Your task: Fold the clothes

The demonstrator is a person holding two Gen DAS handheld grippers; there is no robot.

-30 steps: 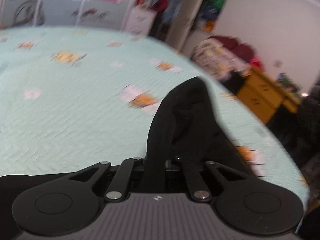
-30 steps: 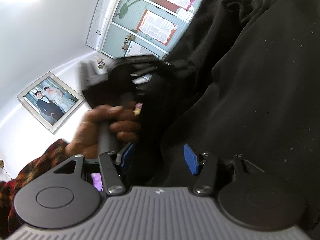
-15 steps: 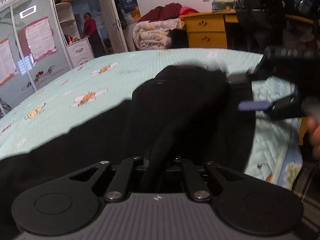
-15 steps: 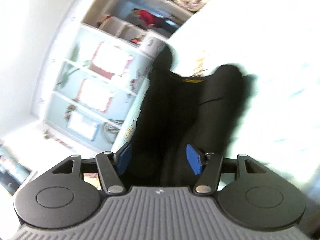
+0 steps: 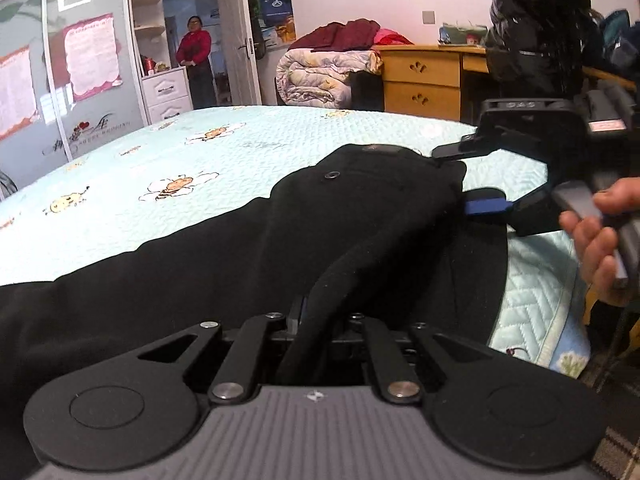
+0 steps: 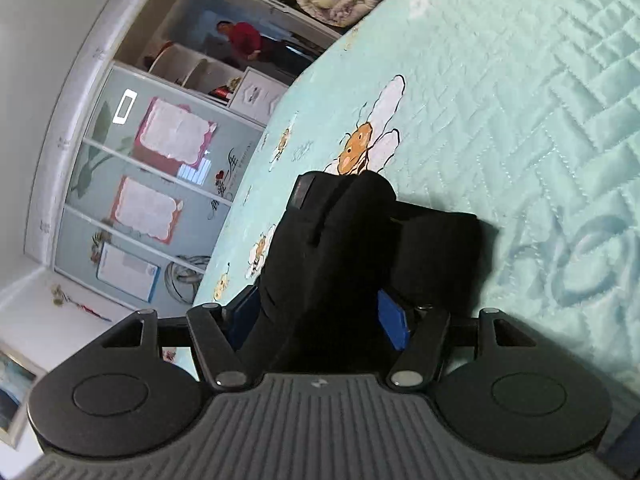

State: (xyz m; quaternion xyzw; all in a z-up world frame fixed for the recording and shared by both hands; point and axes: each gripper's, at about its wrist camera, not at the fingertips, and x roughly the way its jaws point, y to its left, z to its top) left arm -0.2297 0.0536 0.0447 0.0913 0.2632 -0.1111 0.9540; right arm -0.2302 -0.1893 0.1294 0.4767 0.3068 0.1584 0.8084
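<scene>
We are laying the black garment [image 5: 360, 216] across the bee-print quilt [image 5: 160, 152], our left gripper [image 5: 316, 320] clamping a fold near the quilt's edge, our right gripper [image 6: 316, 312] pinching its bunched end.

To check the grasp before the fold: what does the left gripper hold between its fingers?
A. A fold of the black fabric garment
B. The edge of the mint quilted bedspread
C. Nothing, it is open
A: a ridge of the black fabric garment runs into the shut left gripper, above the mint quilted bedspread.
</scene>
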